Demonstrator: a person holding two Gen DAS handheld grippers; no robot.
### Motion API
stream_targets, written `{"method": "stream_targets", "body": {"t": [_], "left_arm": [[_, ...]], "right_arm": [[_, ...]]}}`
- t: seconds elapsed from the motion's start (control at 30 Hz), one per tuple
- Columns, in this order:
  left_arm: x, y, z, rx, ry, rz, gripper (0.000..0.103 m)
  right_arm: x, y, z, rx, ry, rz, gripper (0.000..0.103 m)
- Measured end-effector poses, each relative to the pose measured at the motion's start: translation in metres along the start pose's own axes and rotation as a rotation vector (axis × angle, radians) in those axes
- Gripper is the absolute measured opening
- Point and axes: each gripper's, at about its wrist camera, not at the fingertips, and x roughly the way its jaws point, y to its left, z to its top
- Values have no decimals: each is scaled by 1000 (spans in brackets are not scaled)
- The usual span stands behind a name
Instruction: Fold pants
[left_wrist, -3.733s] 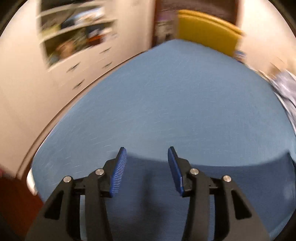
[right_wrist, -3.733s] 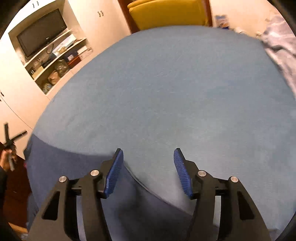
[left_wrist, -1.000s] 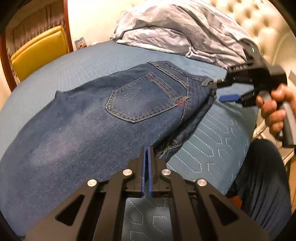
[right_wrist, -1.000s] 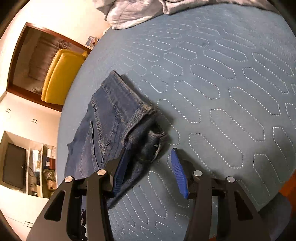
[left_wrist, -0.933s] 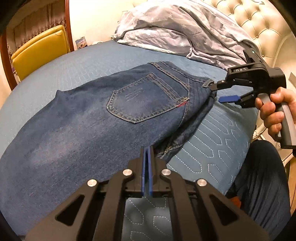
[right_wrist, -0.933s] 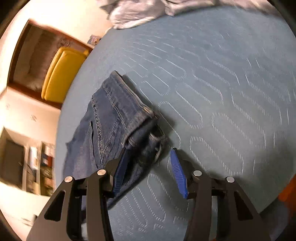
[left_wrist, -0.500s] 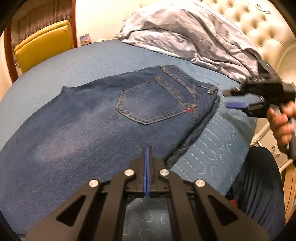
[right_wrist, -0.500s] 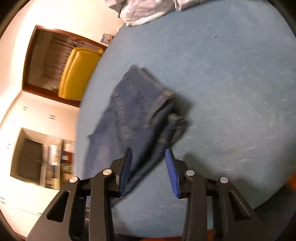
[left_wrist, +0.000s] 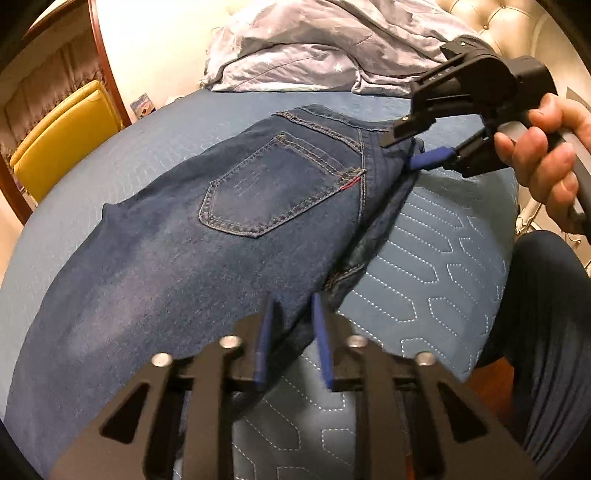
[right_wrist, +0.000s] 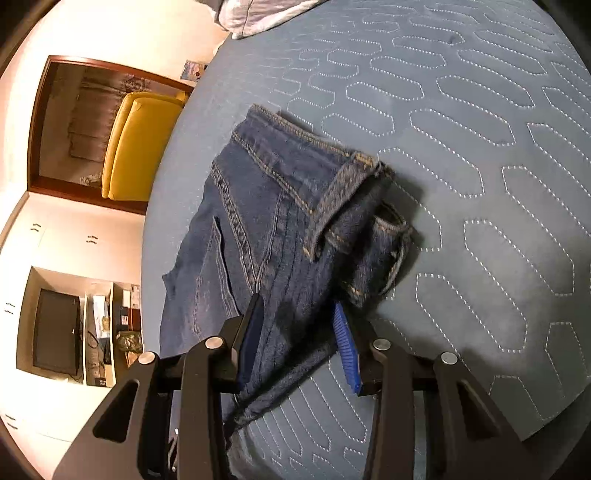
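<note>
Dark blue jeans (left_wrist: 221, 240) lie folded lengthwise on the blue quilted bed cover (left_wrist: 443, 266), back pocket up. My left gripper (left_wrist: 293, 325) is at their near edge by the crotch. Its jaws are opening, with the denim edge in the narrow gap between the blue pads. In the left wrist view my right gripper (left_wrist: 406, 147), held by a hand (left_wrist: 543, 155), straddles the waistband corner. In the right wrist view the bunched waist of the jeans (right_wrist: 277, 206) runs between the partly open fingers of my right gripper (right_wrist: 297, 328). I see no firm pinch.
Crumpled pale bedding (left_wrist: 314, 48) lies at the head of the bed below a tufted headboard (left_wrist: 498, 22). A yellow chair (right_wrist: 140, 144) stands past the far edge of the bed cover (right_wrist: 480, 129). A person's dark trouser leg (left_wrist: 546, 332) is beside the near bed corner. Wall shelves hold a television (right_wrist: 55, 332).
The left jaws, shut before, have parted over the jeans' near edge. The right gripper, off to the side of the waistband half a second ago, has moved in and now straddles it.
</note>
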Motion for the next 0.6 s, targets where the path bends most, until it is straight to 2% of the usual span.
{"method": "stream_targets", "body": {"t": [0.1, 0.13, 0.17, 0.33, 0.47, 0.57, 0.6], "left_arm": [[-4, 9, 3, -36, -9, -15, 3], [-7, 9, 4, -29, -15, -14, 2], [-9, 8, 5, -22, -17, -12, 2], [-21, 4, 4, -11, -31, -13, 1], [-18, -3, -4, 0, -19, -15, 1], [-8, -4, -7, -7, 1, -18, 4], [-7, -5, -8, 0, 0, -14, 5]], "right_arm": [[4, 0, 4, 26, -9, 5, 38], [5, 3, 4, 18, -12, 5, 14], [3, 8, 4, -6, -23, -18, 1], [-20, 22, -4, -94, -72, -46, 1], [-10, 9, -3, -77, -55, -85, 1], [6, 5, 0, -125, -48, -153, 0], [7, 3, -2, -118, -49, -149, 0]]}}
